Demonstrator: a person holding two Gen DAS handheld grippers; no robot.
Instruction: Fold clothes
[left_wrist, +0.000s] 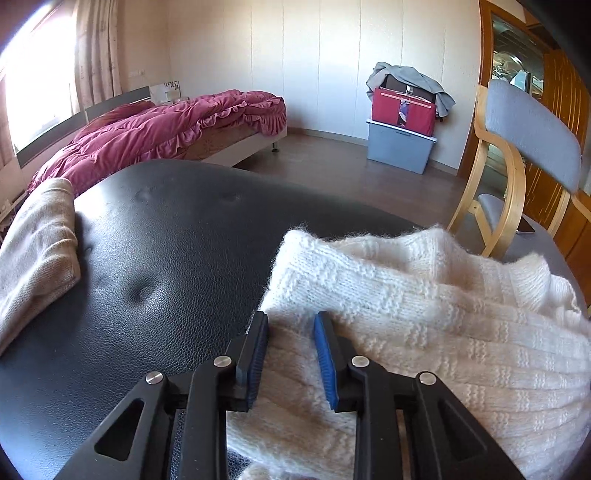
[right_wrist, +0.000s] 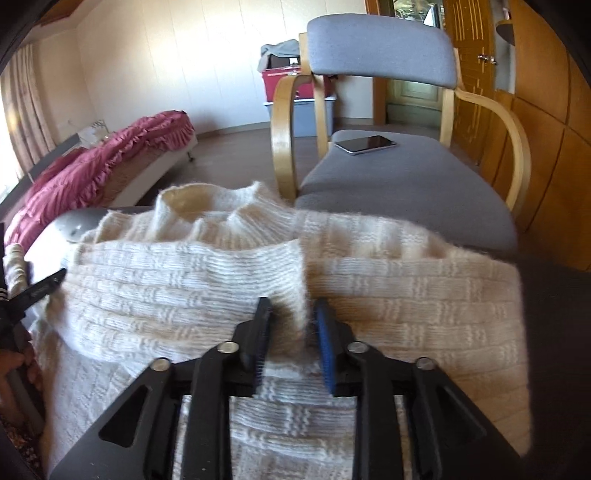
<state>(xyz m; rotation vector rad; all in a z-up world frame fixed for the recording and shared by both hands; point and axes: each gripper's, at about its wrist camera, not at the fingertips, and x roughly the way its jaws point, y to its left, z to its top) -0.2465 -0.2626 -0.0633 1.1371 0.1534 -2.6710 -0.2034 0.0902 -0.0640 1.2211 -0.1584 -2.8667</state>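
So, L→R. Beige garment (left_wrist: 35, 251) lies folded at far left of the black top (left_wrist: 155, 258), well apart from the work. White sweater (left_wrist: 424, 306) lies on right part of the top, partly doubled over, collar toward the chair (right_wrist: 388, 177).

L gripper (left_wrist: 291, 354): jaws parted, sweater's left edge lying between the pads, not pinched as far as I can see. R gripper (right_wrist: 293, 339): jaws parted too, a raised ridge of knit standing between them; looks loose, not clamped.

Judgement: mid-fold on sweater. To do it well: close both on the same layer only, fluffy knit snags so grip deep enough, lift evenly, keep edges aligned w/ lower layer, lay flat, smooth the ridge. Phone (right_wrist: 365, 144) on chair, irrelevant.
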